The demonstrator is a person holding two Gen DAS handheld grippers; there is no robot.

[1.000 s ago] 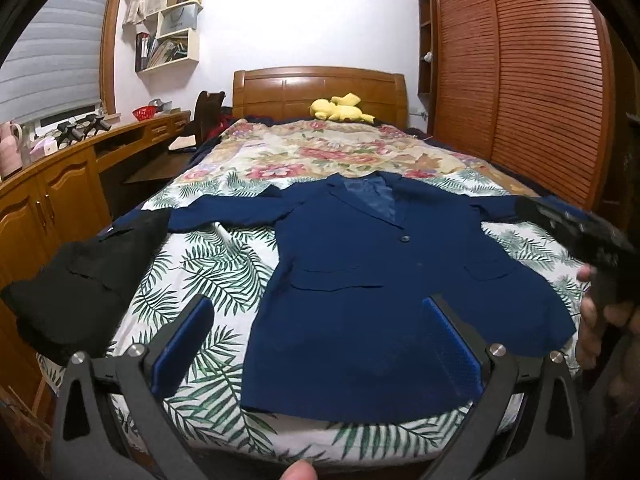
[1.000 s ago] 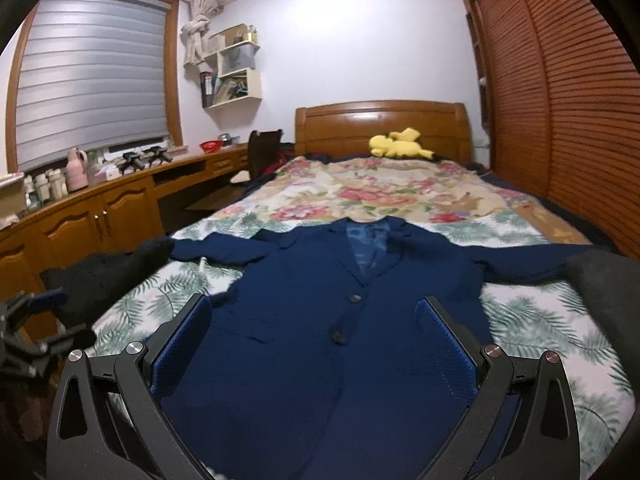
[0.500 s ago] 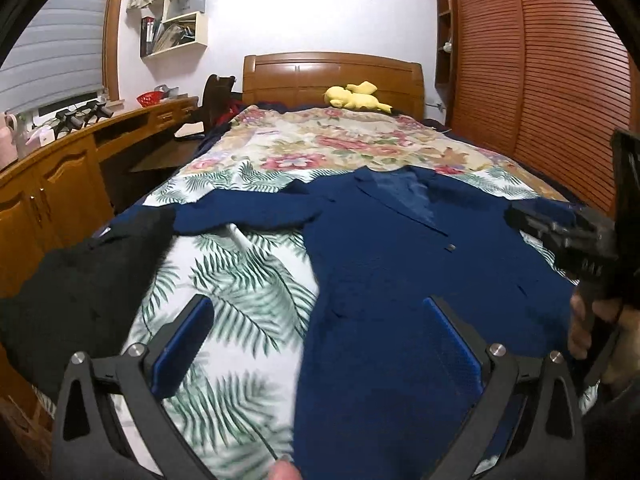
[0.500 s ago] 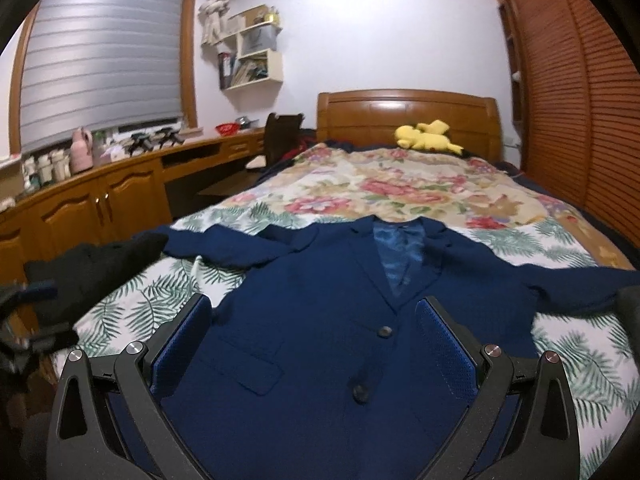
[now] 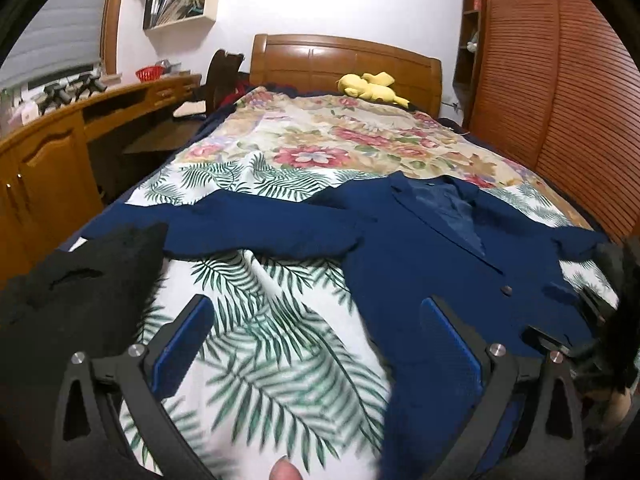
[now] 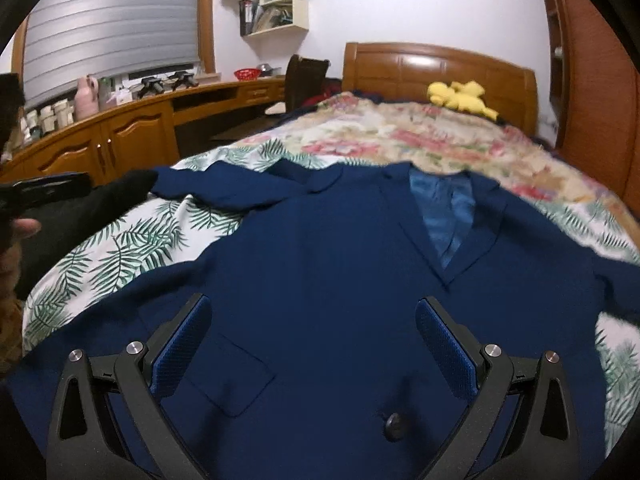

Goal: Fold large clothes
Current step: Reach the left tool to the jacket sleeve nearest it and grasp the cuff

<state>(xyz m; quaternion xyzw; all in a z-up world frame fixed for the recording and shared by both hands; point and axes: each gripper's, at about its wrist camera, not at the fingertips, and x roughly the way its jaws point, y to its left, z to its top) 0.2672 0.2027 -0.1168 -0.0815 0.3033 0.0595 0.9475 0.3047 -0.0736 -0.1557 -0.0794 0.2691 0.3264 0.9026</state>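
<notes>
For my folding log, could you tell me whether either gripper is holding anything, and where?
Nothing is held: the left gripper and right gripper are both open above the blue jacket.

No text, label, brand, number or sign is showing clearly enough to read in either view. The books and folders on the wall shelf (image 6: 276,12), in the upper middle of the right wrist view, are appearing too small and blurred for any lettering to be made out.
</notes>
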